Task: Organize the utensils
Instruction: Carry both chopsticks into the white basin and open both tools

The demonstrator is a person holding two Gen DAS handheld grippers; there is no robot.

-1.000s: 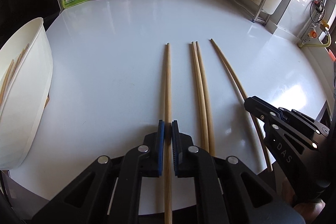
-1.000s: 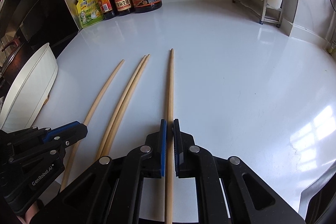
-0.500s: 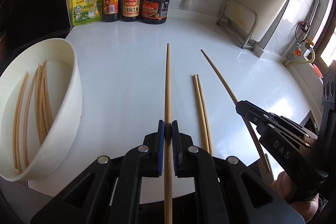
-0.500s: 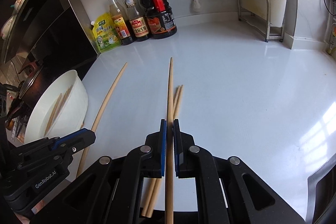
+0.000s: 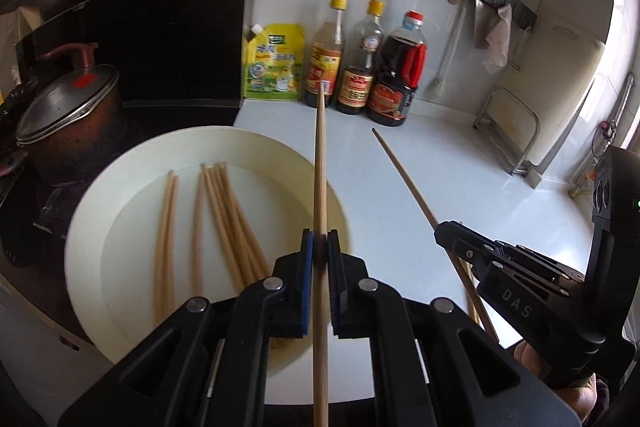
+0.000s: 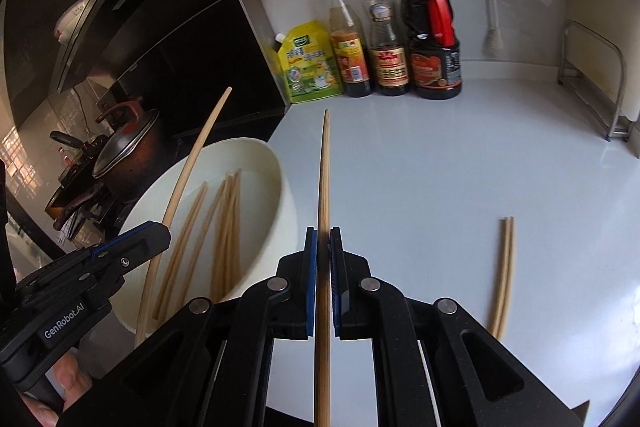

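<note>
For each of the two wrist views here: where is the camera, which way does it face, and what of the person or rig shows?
Left wrist: on the left gripper, facing its chopstick above the white bowl; right gripper at right.
Right wrist: on the right gripper, facing the countertop; left gripper and thumb at left.
Shared: bowl, sauce bottles.

You can read "DAS" in pale letters on the side of the right claw (image 5: 444, 233), seen in the left wrist view. You can read "GenRobot.AI" in white on the side of the left claw (image 6: 154, 233), seen in the right wrist view. The printed labels on the yellow pouch (image 6: 308, 65) and the three bottles (image 6: 390, 39) beside it carry text too small to make out.
</note>
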